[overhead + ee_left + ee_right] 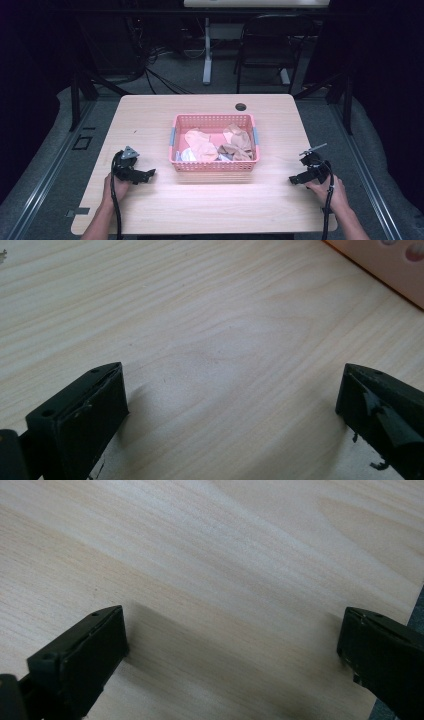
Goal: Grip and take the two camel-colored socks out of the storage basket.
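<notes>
I've got both tools parked low on the pale wooden table (pixel 150 115), nothing started by the look of it. My left gripper (pixel 148 173) sits just left of the pink perforated plastic basket (pixel 214 166), jaws spread wide over bare wood. My right gripper (pixel 295 179) rests well to the basket's right, jaws equally wide and empty. The crumpled beige and tan cloth pieces (pixel 220 145) all lie inside the basket, mid-table. I'd judge everything's left to do: reach in, pinch one, lift.
</notes>
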A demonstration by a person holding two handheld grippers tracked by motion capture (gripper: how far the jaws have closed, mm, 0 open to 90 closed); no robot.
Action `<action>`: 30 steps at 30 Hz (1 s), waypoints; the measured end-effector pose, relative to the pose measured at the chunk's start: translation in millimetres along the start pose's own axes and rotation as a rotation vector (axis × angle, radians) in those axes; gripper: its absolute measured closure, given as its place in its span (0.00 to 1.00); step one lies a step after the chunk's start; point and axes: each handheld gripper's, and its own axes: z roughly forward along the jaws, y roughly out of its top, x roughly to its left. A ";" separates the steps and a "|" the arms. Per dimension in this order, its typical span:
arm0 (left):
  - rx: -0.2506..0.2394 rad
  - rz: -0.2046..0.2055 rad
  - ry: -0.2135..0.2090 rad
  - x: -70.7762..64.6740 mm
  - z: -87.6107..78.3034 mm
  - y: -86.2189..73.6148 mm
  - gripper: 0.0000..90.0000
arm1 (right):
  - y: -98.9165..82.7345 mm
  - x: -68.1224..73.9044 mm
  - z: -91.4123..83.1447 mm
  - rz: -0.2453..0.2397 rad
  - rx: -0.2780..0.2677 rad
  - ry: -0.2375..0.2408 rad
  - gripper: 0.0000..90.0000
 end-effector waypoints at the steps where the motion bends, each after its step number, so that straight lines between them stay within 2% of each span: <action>1: 0.000 -0.002 -0.002 0.7 0.2 0.2 0.00 | -0.4 0.0 0.2 0.001 -0.006 -0.001 0.00; 6: 0.000 0.003 -0.006 1.9 0.4 0.3 0.00 | -0.1 1.0 -0.3 0.007 0.008 -0.002 0.00; 7: -0.001 0.000 -0.006 1.8 0.4 0.3 0.00 | -1.2 2.8 0.6 0.024 -0.008 -0.005 0.00; 11: 0.000 0.002 -0.006 1.9 0.4 0.3 0.00 | -0.6 3.0 -0.9 0.017 0.021 -0.010 0.00; 15: 0.000 0.003 -0.006 1.9 0.4 0.2 0.00 | 2.2 1.3 -1.6 -0.005 0.058 0.008 0.00; 17: 0.003 0.005 -0.010 2.3 0.0 0.2 0.00 | 3.6 -0.2 -2.6 -0.012 0.065 -0.012 0.00; 18: 0.003 0.006 -0.012 2.4 0.0 0.1 0.00 | 4.6 -1.5 -5.1 -0.020 0.061 -0.004 0.00; 20: 0.003 0.006 -0.012 2.4 0.0 0.1 0.00 | 6.0 -3.3 -10.4 -0.015 0.035 -0.009 0.00; 22: 0.003 0.005 -0.011 2.3 -0.1 0.0 0.00 | 7.8 -3.4 -19.0 -0.005 0.000 0.009 0.00; 24: 0.003 0.006 -0.012 2.4 0.0 0.0 0.00 | 8.1 -2.0 -21.0 -0.004 -0.003 0.009 0.00; 26: 0.002 0.009 -0.014 2.7 0.2 0.2 0.00 | 9.9 0.8 -25.9 -0.026 0.001 0.002 0.00; 30: 0.002 0.020 -0.024 3.8 0.3 0.4 0.00 | 16.3 6.5 -37.7 -0.030 -0.030 0.027 0.00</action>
